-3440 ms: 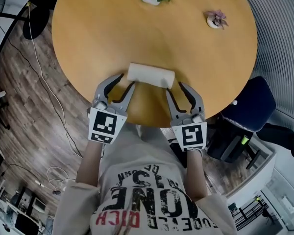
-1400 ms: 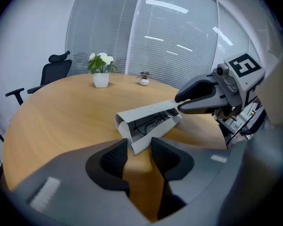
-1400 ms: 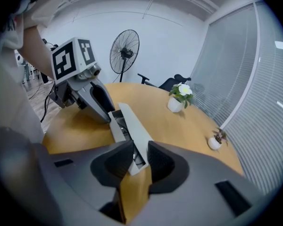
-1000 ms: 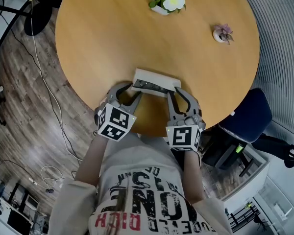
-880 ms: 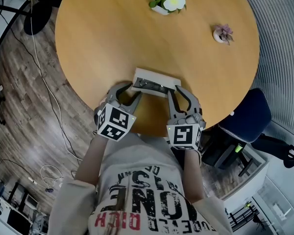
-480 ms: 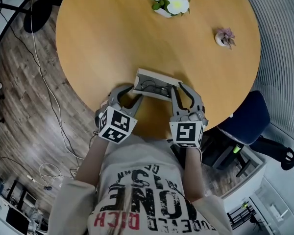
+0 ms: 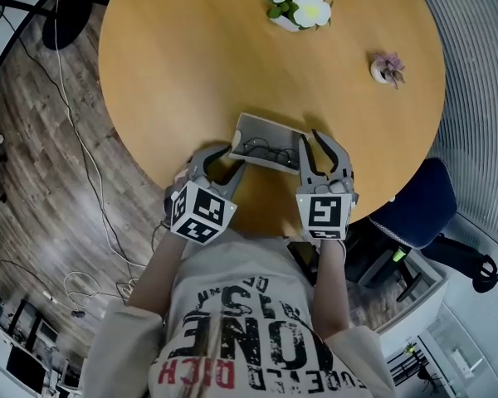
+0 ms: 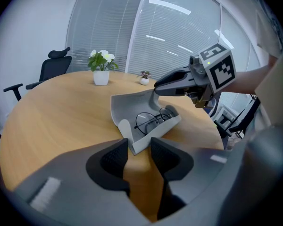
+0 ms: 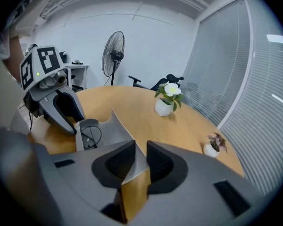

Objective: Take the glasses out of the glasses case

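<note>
Seen from above, the glasses case (image 7: 270, 128), open on the desk (image 7: 174, 56), has its near edge covered. Inside lie the thin-framed glasses (image 8: 153, 120), partly behind its wall. The left tool (image 8: 137, 149) pinches the case's bottom corner; the right tool (image 9: 137, 158) clamps its raised lid (image 9: 118, 126).

Bright, even light; ceiling strips glare on the white slatted window blinds (image 8: 179, 36). I note soft shadows, fisheye bending, dark corners in gripper views.
</note>
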`<state>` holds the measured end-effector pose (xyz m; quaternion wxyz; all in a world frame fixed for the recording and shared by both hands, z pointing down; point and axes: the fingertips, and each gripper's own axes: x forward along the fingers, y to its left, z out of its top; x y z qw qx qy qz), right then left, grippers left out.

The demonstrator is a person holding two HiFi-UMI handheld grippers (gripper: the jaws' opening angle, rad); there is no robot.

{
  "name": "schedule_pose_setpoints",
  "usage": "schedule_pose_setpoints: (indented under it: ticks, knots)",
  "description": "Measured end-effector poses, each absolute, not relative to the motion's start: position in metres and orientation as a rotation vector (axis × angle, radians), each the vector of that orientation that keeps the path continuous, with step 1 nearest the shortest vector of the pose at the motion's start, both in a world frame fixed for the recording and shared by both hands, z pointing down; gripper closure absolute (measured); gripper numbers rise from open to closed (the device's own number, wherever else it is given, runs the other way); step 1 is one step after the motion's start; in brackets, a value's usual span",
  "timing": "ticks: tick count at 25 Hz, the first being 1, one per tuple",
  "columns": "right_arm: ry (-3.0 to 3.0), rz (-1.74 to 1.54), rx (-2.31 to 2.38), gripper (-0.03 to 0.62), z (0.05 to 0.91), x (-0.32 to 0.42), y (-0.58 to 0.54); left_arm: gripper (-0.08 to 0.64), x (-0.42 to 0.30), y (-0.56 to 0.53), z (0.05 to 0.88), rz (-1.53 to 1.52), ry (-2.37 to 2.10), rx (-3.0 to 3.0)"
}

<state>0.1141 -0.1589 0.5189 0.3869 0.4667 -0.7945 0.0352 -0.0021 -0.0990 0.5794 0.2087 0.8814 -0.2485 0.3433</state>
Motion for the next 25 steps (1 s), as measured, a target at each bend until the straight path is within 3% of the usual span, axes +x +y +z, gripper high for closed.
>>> schedule_pose_setpoints:
  ticks: [25]
  knots:
    - [-2.074,0.172,1.261,0.509,0.515,0.116,-0.165,0.400,-0.003,-0.100,0.582,0.962,-0.709,2.433]
